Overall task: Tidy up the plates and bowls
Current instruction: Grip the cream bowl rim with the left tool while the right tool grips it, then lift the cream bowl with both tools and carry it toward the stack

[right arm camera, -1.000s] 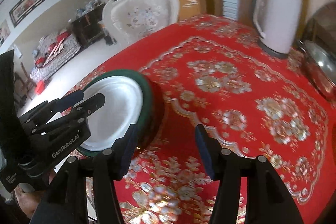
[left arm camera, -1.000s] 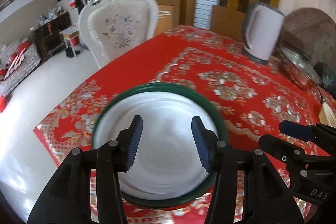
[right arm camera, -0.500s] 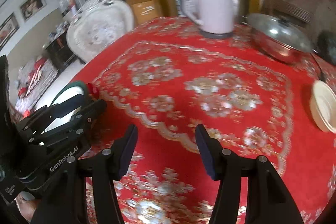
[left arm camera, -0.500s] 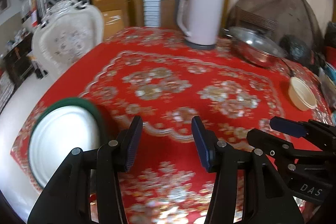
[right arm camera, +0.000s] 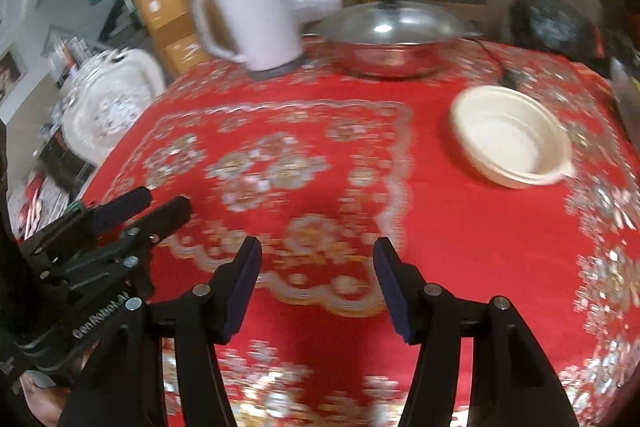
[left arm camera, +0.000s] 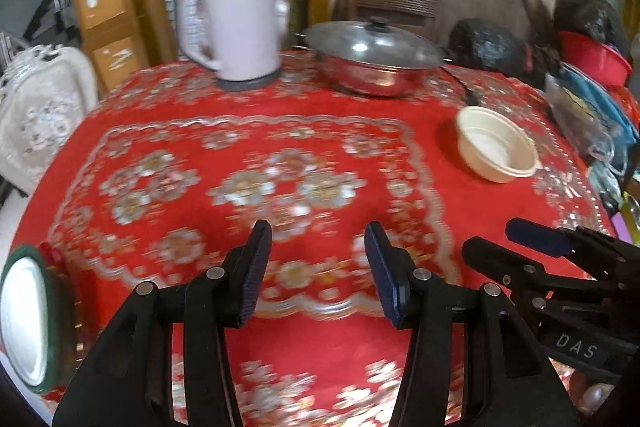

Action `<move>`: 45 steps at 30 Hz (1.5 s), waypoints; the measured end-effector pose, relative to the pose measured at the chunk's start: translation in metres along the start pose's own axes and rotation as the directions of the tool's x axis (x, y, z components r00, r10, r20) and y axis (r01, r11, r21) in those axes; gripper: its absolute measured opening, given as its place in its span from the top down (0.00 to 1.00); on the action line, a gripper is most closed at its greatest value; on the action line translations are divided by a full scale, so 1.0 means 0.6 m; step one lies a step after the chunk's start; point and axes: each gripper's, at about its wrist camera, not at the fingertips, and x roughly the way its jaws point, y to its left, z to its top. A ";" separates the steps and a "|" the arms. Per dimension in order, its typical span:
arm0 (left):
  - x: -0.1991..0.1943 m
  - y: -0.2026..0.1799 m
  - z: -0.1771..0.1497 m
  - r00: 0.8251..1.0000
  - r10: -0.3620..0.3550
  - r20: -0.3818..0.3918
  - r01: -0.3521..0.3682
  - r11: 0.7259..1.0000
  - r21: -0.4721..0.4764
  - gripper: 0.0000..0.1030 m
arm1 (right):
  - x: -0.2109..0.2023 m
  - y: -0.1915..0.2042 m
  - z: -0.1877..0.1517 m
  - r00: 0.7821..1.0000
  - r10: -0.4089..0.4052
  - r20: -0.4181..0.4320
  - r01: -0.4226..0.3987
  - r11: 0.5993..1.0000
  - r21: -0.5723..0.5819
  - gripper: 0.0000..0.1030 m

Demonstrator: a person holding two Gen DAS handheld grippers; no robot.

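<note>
A white plate with a green rim (left arm camera: 28,315) lies at the table's near left edge, far left in the left wrist view. A cream bowl (left arm camera: 496,143) stands on the red tablecloth at the right; it also shows in the right wrist view (right arm camera: 510,141). My left gripper (left arm camera: 318,271) is open and empty above the cloth's middle. My right gripper (right arm camera: 318,279) is open and empty, beside the left one, with the bowl ahead to its right. Each gripper shows in the other's view, the right one (left arm camera: 532,247) and the left one (right arm camera: 136,207).
A white electric kettle (left arm camera: 232,23) and a lidded steel pot (left arm camera: 374,57) stand at the table's far side. Black bags (left arm camera: 492,45), a red basin (left arm camera: 592,57) and blue items crowd the right edge. A white ornate chair (left arm camera: 36,107) stands left of the table.
Both grippers have swung right, away from the green-rimmed plate. The plate slid to the left edge of view and the cream bowl came into view.
</note>
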 end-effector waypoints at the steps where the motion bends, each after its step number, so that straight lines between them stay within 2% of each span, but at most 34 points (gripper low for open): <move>1: 0.004 -0.011 0.003 1.000 -0.012 -0.005 0.012 1.000 0.004 0.53 | -0.002 -0.015 0.001 1.000 -0.010 0.002 0.010 1.000 0.016 0.43; 7: 0.054 -0.098 0.036 0.996 -0.071 -0.053 0.073 0.996 0.047 0.53 | -0.024 -0.131 0.013 0.996 -0.086 0.023 0.082 0.987 0.139 0.42; 16: 0.131 -0.191 0.109 0.982 -0.168 -0.083 0.172 0.984 0.042 0.53 | -0.021 -0.257 0.037 0.985 -0.167 0.040 0.149 0.948 0.282 0.41; 21: 0.174 -0.219 0.132 0.975 -0.199 -0.097 0.202 0.979 0.020 0.53 | -0.002 -0.309 0.054 0.982 -0.183 0.053 0.153 0.923 0.353 0.40; 24: 0.201 -0.233 0.136 0.972 -0.202 -0.125 0.205 0.979 0.016 0.53 | 0.020 -0.334 0.065 0.987 -0.147 0.061 0.111 0.914 0.391 0.40; 27: 0.232 -0.244 0.136 0.969 -0.184 -0.163 0.191 0.981 0.025 0.53 | 0.041 -0.348 0.077 0.988 -0.144 0.053 0.111 0.911 0.397 0.40; 32: 0.261 -0.255 0.135 0.969 -0.173 -0.178 0.182 0.983 0.037 0.53 | 0.067 -0.362 0.093 0.990 -0.137 0.039 0.113 0.923 0.369 0.41; 36: 0.279 -0.256 0.127 0.962 -0.177 -0.205 0.188 0.982 0.033 0.53 | 0.089 -0.363 0.093 0.993 -0.122 0.010 0.111 0.931 0.349 0.69; 37: 0.280 -0.256 0.126 0.962 -0.176 -0.207 0.187 0.982 0.035 0.56 | 0.094 -0.358 0.090 0.993 -0.116 -0.003 0.111 0.936 0.335 0.72; 38: 0.279 -0.255 0.127 0.963 -0.175 -0.206 0.187 0.982 0.040 0.59 | 0.097 -0.354 0.089 0.994 -0.110 -0.010 0.107 0.938 0.328 0.74; 39: 0.278 -0.254 0.127 0.963 -0.174 -0.206 0.186 0.982 0.043 0.69 | 0.098 -0.347 0.087 0.995 -0.098 -0.013 0.097 0.942 0.320 0.74; 45: 0.261 -0.209 0.118 0.958 -0.169 -0.230 0.179 0.983 0.025 0.70 | 0.087 -0.298 0.070 0.999 -0.043 -0.022 0.047 0.961 0.273 0.74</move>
